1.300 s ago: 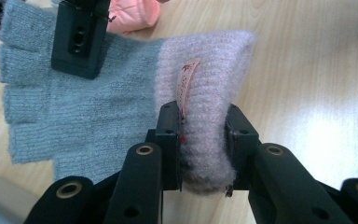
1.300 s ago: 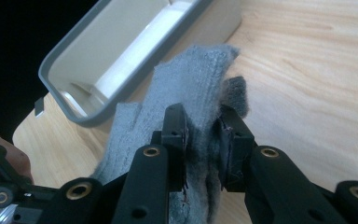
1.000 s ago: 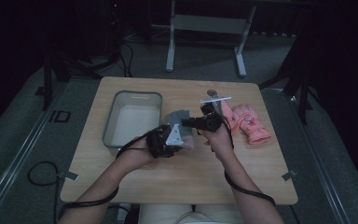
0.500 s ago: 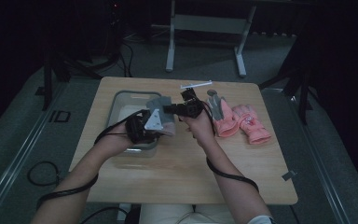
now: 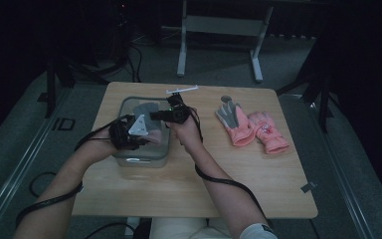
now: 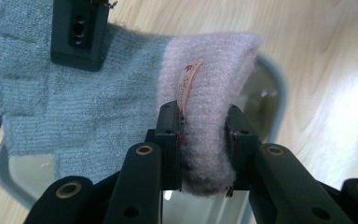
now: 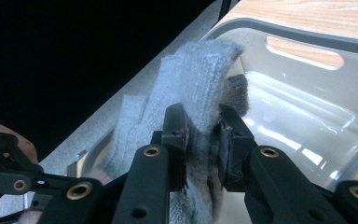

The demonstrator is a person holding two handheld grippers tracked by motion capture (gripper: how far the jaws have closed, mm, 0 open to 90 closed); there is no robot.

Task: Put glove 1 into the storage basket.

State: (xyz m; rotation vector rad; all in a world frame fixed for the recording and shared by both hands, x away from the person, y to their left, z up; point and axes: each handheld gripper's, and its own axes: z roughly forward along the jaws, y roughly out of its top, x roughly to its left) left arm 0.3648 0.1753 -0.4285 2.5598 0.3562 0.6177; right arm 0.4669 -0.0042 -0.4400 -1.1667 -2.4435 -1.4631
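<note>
A knitted glove (image 6: 98, 107), grey with a pink cuff, hangs stretched between both grippers over a clear plastic bin (image 5: 139, 162). My left gripper (image 6: 204, 135) is shut on the pink cuff, where a small label sticks up. My right gripper (image 7: 203, 140) is shut on the grey finger end of the glove (image 7: 196, 74), just above the bin's inside (image 7: 307, 37). From above, the left gripper (image 5: 146, 137) is over the bin's near half and the right gripper (image 5: 154, 115) is at its right side, with the grey glove (image 5: 146, 108) between them.
Two pink gloves (image 5: 253, 127) lie on the wooden table (image 5: 229, 189) to the right of the bin. A thin white stick (image 5: 182, 90) lies at the table's far edge. Metal stand legs are on the floor beyond the table.
Both hands have carried the glove leftward from the middle of the table to above the bin. Both grippers stayed shut on it.
</note>
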